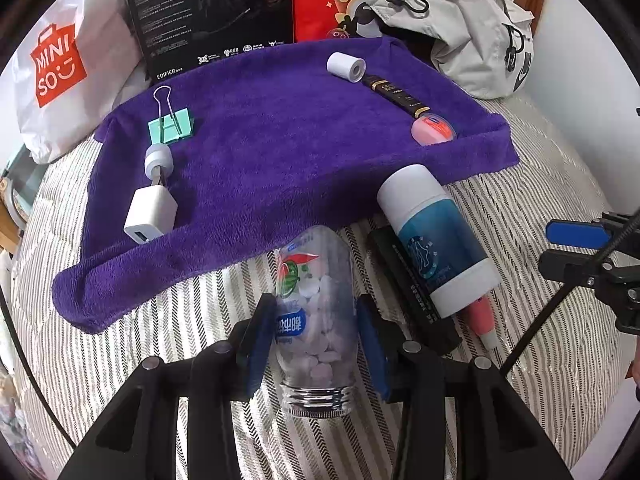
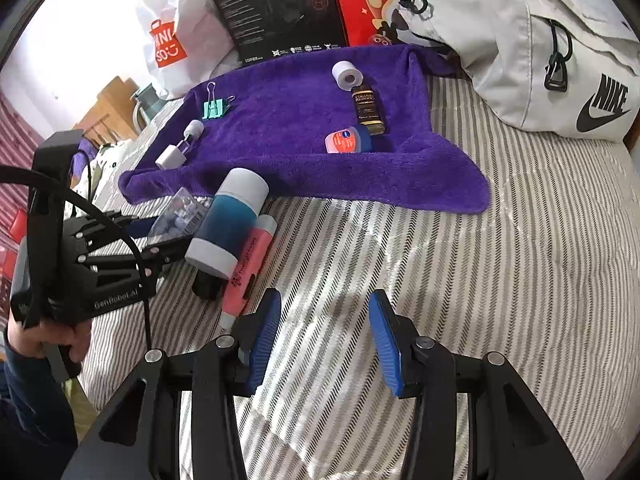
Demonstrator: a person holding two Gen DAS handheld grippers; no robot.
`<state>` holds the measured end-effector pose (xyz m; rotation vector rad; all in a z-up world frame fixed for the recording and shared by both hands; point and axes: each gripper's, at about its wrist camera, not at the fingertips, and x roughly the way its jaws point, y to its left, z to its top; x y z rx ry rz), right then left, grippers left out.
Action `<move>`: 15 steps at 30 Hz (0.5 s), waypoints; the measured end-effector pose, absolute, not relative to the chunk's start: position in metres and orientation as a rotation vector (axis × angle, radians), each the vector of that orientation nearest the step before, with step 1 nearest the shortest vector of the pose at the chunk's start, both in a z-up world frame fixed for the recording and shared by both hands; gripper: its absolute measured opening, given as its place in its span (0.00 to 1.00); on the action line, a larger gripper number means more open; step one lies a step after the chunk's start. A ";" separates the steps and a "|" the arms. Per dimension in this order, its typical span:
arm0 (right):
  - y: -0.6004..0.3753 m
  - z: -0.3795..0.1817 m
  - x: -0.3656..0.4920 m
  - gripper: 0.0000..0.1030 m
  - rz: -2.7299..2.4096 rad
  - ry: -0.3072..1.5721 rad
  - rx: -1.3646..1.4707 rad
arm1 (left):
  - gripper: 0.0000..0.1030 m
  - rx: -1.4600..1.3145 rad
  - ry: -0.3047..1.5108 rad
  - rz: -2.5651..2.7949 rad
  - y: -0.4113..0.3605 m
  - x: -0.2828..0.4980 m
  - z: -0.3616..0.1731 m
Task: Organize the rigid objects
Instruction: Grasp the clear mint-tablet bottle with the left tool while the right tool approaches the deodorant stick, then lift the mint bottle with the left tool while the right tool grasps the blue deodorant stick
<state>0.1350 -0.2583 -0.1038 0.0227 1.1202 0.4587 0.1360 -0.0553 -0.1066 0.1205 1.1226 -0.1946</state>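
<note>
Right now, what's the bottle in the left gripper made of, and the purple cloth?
Bottle: looks like clear glossy plastic, possibly glass; white tablets show through and the threaded neck glints. Purple towel: soft plush fabric, matte, with fuzzy pile and rumpled edges. Left gripper fingers: blue ribbed pads, likely rubber.

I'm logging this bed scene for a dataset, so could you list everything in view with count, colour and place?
Towel: 1, purple, spread on the striped bedding.
Binder clip: 1, mint green, towel's left side.
Charger plug: 1, white, towel's near left edge.
Tape roll: 1, white, towel's far right.
Dark tube: 1, black and gold, beside the roll.
Small tin: 1, pink, towel's right edge.
Clear bottle: 1, transparent with white tablets, between the left jaws.
Blue bottle: 1, blue and white, lying on the bedding.
Highlighter: 1, pink, beside the blue bottle.
Nike bag: 1, grey, far right.
Left gripper: 1, black with blue pads.
Right gripper: 1, open, empty.
</note>
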 end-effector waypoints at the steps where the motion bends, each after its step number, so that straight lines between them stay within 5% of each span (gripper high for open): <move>1: -0.256 -0.104 0.136 0.44 0.460 1.120 0.036 | 0.38 0.119 1.119 -0.196 -0.055 0.136 -0.106; 15: -0.190 -0.093 0.155 0.50 0.491 1.104 0.038 | 0.38 0.072 1.109 -0.134 -0.010 0.122 -0.103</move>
